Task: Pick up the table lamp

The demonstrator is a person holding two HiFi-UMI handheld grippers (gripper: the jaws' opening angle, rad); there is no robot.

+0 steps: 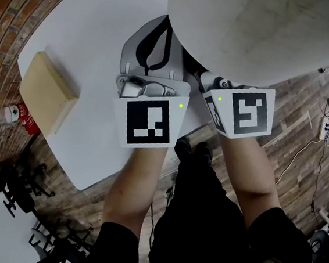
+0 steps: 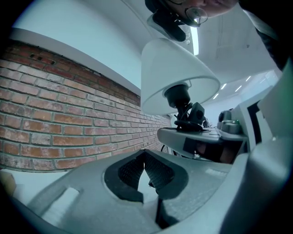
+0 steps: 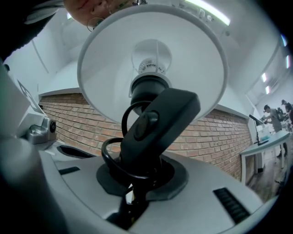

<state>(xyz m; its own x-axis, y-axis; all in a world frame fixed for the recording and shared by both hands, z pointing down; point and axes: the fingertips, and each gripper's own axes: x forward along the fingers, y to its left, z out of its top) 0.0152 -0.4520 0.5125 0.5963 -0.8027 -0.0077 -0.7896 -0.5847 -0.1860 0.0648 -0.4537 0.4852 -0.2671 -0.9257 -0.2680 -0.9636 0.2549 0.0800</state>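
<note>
The table lamp's wide white shade (image 1: 258, 24) fills the upper right of the head view and hides its stem. From below, the right gripper view shows the shade (image 3: 151, 59), the bulb socket, and a black inline switch (image 3: 155, 128) with looped cord. My right gripper (image 3: 136, 178) is shut on the lamp's black stem just under the socket; its marker cube (image 1: 245, 112) shows beneath the shade. My left gripper (image 1: 167, 31) lies over the table beside the lamp, tips touching (image 2: 144, 170), nothing between them. It looks up at the lamp (image 2: 176, 77) and the right gripper (image 2: 201, 137).
A white table (image 1: 106, 128) carries a tan flat block (image 1: 46, 91) at its left end. A bottle with a red label (image 1: 14, 114) lies on the wooden floor by the brick wall. Black chairs (image 1: 24, 189) stand lower left; cables (image 1: 326, 117) run at right.
</note>
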